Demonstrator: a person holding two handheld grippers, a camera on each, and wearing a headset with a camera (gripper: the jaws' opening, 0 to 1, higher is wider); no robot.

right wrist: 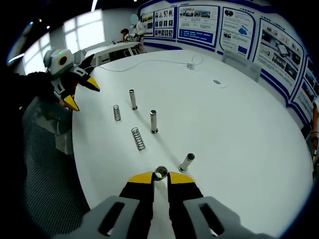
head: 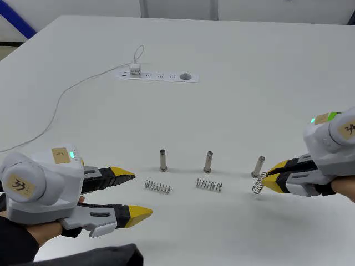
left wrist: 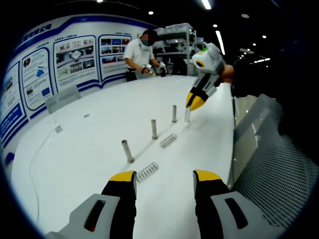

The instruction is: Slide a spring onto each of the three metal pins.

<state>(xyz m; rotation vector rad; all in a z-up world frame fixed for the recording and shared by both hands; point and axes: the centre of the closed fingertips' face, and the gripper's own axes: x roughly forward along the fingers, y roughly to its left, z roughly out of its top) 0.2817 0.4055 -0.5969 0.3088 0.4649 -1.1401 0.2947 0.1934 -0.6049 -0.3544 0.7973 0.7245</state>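
My right gripper (head: 268, 177) pinches spring (head: 258, 183) just beside right pin (head: 259, 165) — its own view shows coil end-on between jaws. Left gripper (head: 142, 193) spread; I read tag "33". Two loose springs (head: 157, 186) lie near other pins (head: 163, 159). Wall posters (right wrist: 209, 25) — text unreadable.

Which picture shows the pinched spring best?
The head view: the spring shows side-on, coils clear, held by the right gripper beside a metal pin. The left gripper view shows it small and far. The right gripper view shows it end-on, as a ring.
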